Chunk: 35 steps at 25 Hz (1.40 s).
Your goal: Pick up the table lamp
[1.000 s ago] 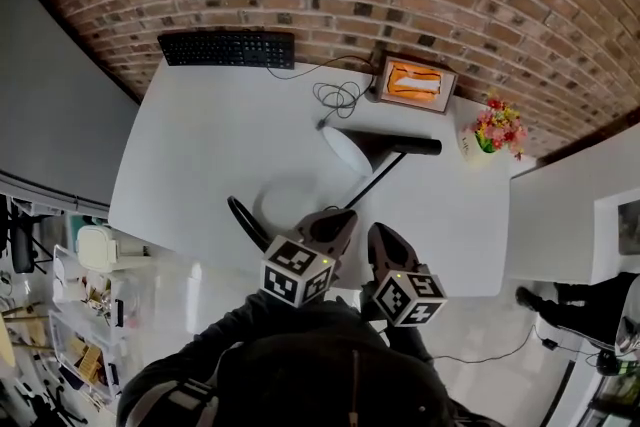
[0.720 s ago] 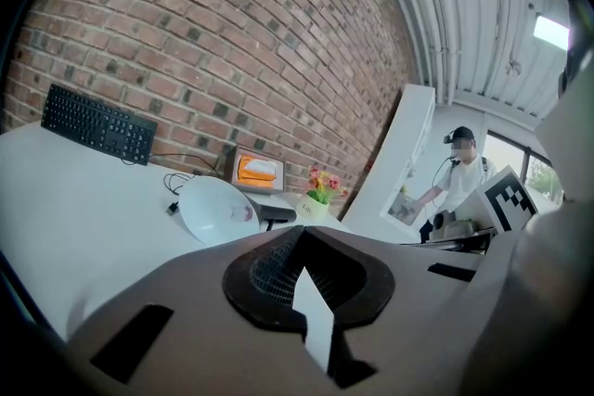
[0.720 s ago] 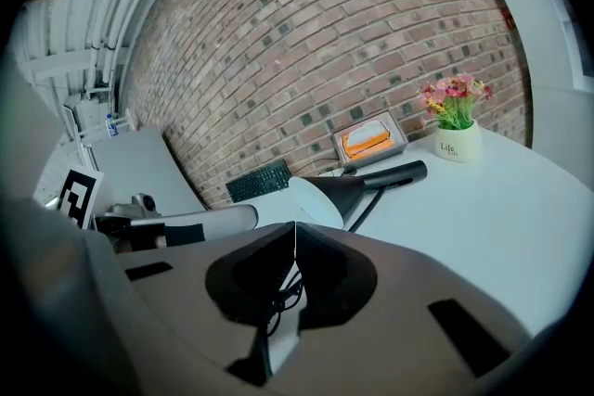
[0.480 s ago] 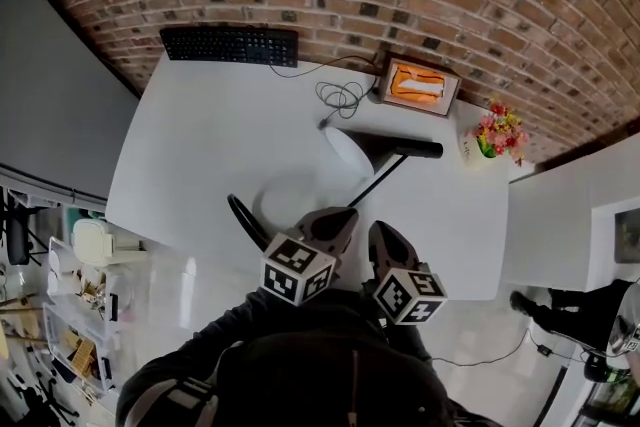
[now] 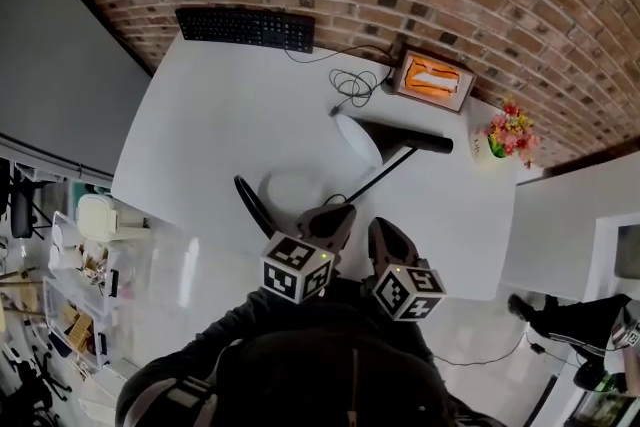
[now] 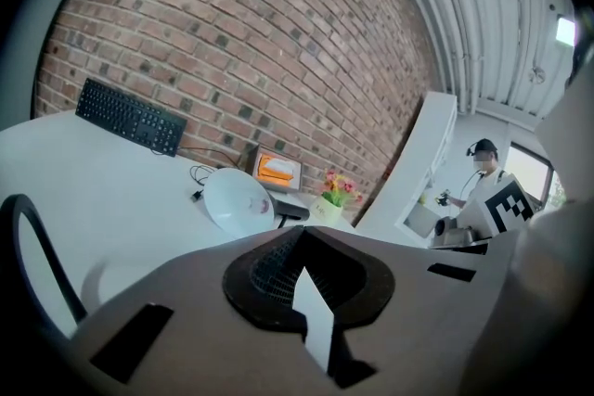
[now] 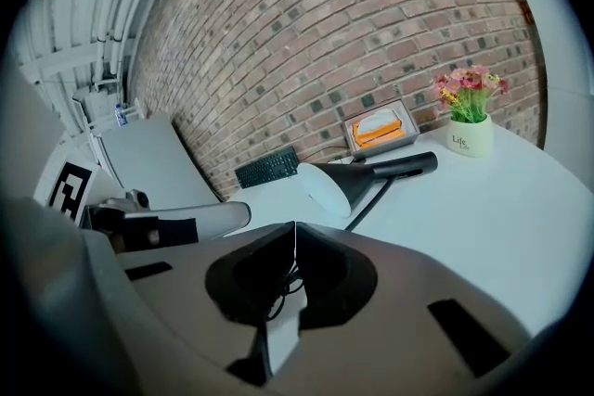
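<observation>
Head view: table lamp (image 5: 400, 140) on worktop (image 5: 220, 105), right of middle, just ahead of both grippers. Stem slants from near edge toward far-right corner. Left gripper (image 5: 338, 211), right gripper (image 5: 378, 229): fingers clenched, empty. Left seems nearer stem's low end.

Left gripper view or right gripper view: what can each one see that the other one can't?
Only the left gripper view shows a person far off and a black curved bar at the left. Only the right gripper view shows the thin stem of the table lamp and a grey panel. Both show the lamp's shade, the keyboard, orange box, flower pot, brick wall and white table.
</observation>
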Motion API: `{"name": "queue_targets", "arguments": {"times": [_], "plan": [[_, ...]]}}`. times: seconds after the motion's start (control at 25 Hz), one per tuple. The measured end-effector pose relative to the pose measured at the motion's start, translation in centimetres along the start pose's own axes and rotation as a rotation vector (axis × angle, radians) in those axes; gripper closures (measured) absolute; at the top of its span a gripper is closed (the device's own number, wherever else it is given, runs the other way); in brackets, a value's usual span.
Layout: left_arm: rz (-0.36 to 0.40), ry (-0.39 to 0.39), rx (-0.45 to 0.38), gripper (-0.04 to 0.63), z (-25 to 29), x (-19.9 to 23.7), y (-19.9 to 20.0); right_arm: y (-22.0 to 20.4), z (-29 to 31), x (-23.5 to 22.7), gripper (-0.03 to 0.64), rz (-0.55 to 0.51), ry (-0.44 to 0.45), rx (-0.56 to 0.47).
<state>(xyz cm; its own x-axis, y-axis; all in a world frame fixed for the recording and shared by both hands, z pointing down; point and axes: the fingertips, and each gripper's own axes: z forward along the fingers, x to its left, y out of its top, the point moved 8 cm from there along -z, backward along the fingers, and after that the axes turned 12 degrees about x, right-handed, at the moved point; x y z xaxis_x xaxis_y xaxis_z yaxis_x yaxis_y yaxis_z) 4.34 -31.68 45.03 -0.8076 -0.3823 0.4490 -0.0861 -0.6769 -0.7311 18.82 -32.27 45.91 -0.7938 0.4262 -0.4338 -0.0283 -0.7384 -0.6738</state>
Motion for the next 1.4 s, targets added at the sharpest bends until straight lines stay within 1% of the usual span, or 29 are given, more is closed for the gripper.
{"name": "queue_targets", "arguments": {"times": [0.12,0.36,0.6,0.8,1.08,1.24,1.4], "plan": [[-0.026,0.017,-0.005,0.589,0.0,-0.3,0.1,0.1,-0.7,-0.6,0.606,-0.004,-0.010,0.011],[-0.042,0.068,-0.024,0.589,-0.1,-0.9,0.3,0.3,-1.5,-2.1,0.606,-0.012,-0.010,0.029],[-0.092,0.176,-0.081,0.589,-2.0,-0.5,0.6,1.0,-1.2,-3.4,0.606,-0.054,-0.002,0.047],[-0.140,0.284,-0.133,0.589,-4.4,0.6,0.4,2.1,-0.2,-4.3,0.606,-0.099,0.070,0.007],[-0.207,0.455,-0.188,0.589,-7.6,1.9,-0.3,3.3,1.4,-6.2,0.606,-0.050,0.138,-0.006],[-0.242,0.536,-0.217,0.589,-9.0,2.7,-0.6,3.3,2.9,-8.1,0.606,0.034,0.156,0.010],[-0.275,0.613,-0.226,0.589,-10.4,3.5,-0.9,3.3,4.1,-9.5,0.604,0.089,0.187,0.037]]}}
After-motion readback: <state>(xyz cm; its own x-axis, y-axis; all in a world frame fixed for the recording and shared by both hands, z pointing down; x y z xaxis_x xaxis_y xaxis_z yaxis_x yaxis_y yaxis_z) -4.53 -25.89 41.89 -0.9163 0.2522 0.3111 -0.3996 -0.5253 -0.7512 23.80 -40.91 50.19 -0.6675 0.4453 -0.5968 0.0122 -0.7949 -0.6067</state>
